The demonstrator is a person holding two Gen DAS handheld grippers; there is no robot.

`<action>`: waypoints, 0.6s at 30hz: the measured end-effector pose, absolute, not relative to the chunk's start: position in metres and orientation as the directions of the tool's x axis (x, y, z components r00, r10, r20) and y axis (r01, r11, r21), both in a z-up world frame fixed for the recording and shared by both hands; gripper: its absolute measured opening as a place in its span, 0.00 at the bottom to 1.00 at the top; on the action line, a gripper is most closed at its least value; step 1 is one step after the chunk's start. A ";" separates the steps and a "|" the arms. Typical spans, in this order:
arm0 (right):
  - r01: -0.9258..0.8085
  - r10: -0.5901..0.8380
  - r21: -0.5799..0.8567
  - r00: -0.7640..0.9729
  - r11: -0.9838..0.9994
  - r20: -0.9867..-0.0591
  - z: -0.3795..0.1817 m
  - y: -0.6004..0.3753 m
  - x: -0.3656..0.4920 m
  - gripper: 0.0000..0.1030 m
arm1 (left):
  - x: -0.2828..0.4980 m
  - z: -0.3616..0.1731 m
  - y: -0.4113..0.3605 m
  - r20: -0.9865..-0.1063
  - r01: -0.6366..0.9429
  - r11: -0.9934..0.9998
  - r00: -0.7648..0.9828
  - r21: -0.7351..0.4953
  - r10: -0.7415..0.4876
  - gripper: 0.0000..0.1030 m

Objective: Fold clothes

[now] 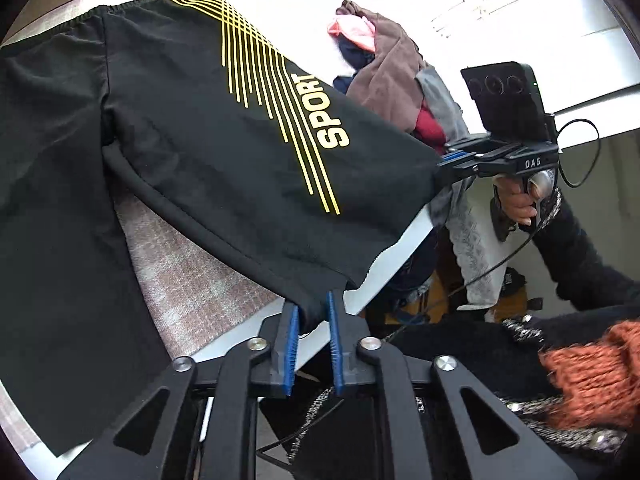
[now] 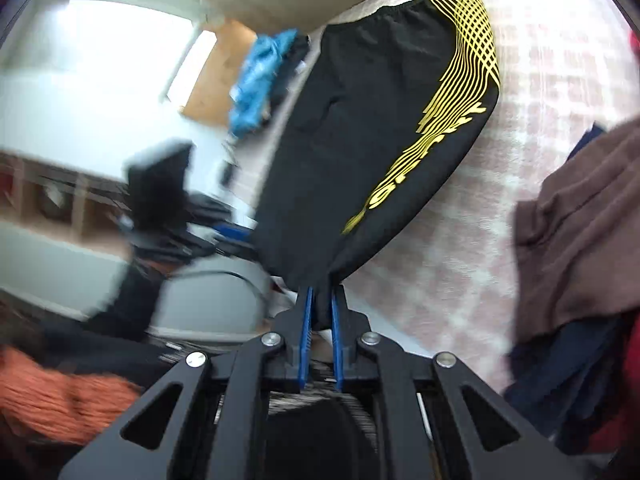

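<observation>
Our left gripper (image 1: 312,320) clamped on the hem of the black shorts (image 1: 192,128), our right gripper (image 2: 322,312) clamped on another corner, shorts stretched over the pink blanket (image 2: 480,220), 1 clothes pile (image 1: 392,80) nearby

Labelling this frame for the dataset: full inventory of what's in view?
shorts: 1, black with yellow stripes and SPORT print, stretched over the table, hem held by both grippers
blanket: 1, pink-white check, covering the table
clothes pile: 1, brown, pink, navy, red, grey, beside the shorts
blue cloth: 1, far table edge
left gripper: black, blue fingers, shut on hem
right gripper: same, shut on hem
hand: 1, on right handle
</observation>
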State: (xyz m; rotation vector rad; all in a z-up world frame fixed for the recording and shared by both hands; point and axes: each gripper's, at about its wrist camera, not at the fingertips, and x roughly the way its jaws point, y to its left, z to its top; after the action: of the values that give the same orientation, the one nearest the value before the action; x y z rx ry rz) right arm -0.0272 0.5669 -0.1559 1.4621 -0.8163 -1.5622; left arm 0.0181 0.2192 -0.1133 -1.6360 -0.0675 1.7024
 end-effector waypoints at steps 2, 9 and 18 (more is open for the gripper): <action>0.160 -0.762 0.747 -0.080 -0.646 -0.642 -0.149 0.578 -0.024 0.42 | 0.020 -0.106 0.208 -0.879 -0.496 -0.758 0.027 -0.425 0.475 0.39; 0.387 -0.324 0.221 -0.226 -0.895 -0.919 -0.162 0.540 0.032 0.45 | 0.053 -0.145 0.192 -0.930 -0.539 -0.783 0.004 -0.311 0.367 0.40; 0.400 -0.240 0.154 -0.174 -0.904 -0.955 -0.210 0.496 0.037 0.45 | 0.079 -0.167 0.244 -0.935 -0.661 -0.715 -0.056 -0.229 0.351 0.39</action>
State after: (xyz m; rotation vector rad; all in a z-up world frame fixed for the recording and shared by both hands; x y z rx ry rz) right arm 0.0368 0.4964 -0.2101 1.6896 0.1828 -2.1229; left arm 0.0786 0.2439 -0.1668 -1.5230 0.3399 1.8472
